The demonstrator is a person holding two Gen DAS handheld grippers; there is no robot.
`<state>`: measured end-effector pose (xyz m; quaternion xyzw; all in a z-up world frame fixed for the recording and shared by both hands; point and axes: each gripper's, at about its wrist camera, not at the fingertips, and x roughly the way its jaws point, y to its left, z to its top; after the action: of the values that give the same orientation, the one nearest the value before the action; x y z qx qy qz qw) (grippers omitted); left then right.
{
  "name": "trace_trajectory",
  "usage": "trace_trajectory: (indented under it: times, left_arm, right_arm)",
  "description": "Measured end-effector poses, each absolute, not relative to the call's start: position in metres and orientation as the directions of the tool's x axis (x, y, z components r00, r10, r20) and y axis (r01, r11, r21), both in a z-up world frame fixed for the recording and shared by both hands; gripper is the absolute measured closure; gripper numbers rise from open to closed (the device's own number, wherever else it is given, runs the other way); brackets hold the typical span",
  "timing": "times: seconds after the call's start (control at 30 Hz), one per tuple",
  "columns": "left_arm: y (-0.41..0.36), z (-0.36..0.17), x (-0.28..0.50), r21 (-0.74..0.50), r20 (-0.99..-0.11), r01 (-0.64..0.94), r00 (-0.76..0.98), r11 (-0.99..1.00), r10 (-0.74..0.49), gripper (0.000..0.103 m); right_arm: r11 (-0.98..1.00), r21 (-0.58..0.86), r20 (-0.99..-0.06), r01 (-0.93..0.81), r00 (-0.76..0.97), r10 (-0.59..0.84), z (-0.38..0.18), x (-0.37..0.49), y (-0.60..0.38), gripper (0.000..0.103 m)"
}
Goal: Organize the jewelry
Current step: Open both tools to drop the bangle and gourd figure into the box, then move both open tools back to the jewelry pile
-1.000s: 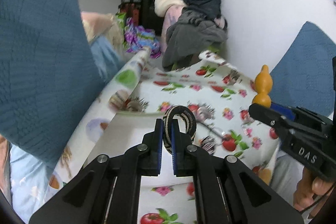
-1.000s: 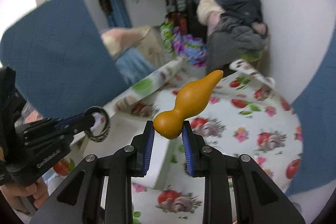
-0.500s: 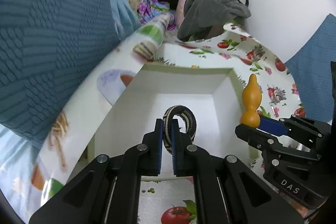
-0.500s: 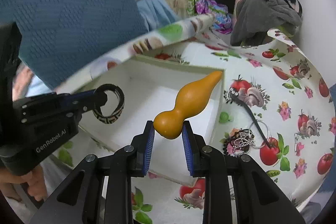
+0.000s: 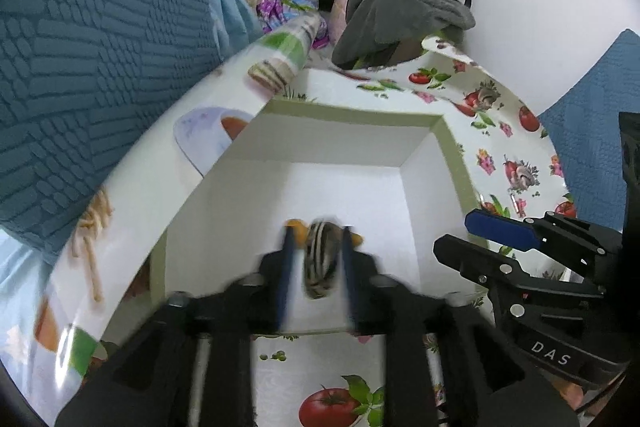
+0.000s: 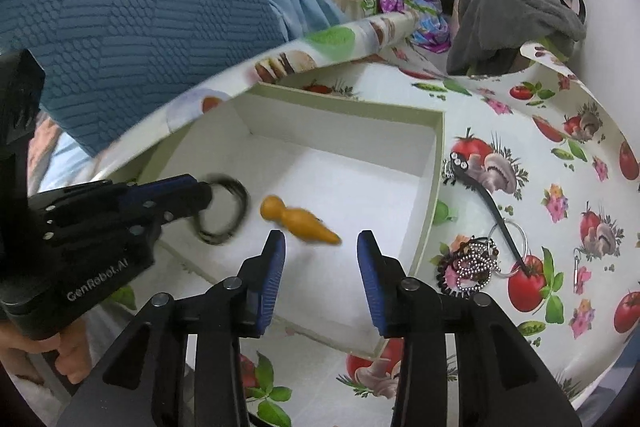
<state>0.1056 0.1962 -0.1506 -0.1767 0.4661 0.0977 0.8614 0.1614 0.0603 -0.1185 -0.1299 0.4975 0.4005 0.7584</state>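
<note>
Release step: both claws have just been opening over the white box (image 6: 436, 163); right claw (image 6: 320, 247) apart, orange pendant (image 6: 298, 219) dropped at frame centre; left claw (image 5: 314, 259) apart around the striped bangle (image 5: 320, 259), seemingly freed; next, fetch the beaded chain (image 6: 468, 263) lower right on the counter (image 6: 560, 187).

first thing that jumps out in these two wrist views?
The orange gourd-shaped piece lies on the floor of the open white box, just beyond the right gripper, whose jaws have just been opening and stand clear of it. Beside it the striped bangle sits blurred between the fingers of the left gripper, which have just been opening too. Right of the box, beaded chains and a black hairpin lie on the fruit-print tablecloth.
</note>
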Motion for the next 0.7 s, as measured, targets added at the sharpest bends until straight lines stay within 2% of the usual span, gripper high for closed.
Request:
trace_trajectory:
  times: [0.03,0.07,0.4,0.63,0.7]
  left_arm:
    - [0.196,-0.145,0.104,-0.210,-0.831,-0.340,0.557,0.917,0.016,0.050]
    - [0.195,-0.139,0.102,-0.212,-0.821,-0.345,0.571,0.914,0.025,0.047]
    - [0.179,-0.074,0.079,-0.220,-0.737,-0.345,0.672,0.913,0.076,0.047]
    - [0.159,-0.042,0.070,-0.220,-0.681,-0.343,0.724,0.913,0.108,0.034]
    - [0.154,-0.038,0.069,-0.225,-0.671,-0.339,0.733,0.913,0.106,0.034]
  right_arm:
    - [0.643,0.203,-0.855,-0.738,0.186,0.483,-0.114,0.161,0.058,0.067]
    - [0.643,0.205,-0.852,-0.738,0.188,0.488,-0.110,0.161,0.057,0.067]
    - [0.632,0.221,-0.772,-0.743,0.263,0.579,-0.046,0.159,0.019,0.067]
    - [0.636,0.216,-0.714,-0.741,0.324,0.621,-0.005,0.157,-0.013,0.064]
    - [0.641,0.210,-0.707,-0.738,0.338,0.622,0.000,0.157,-0.022,0.064]
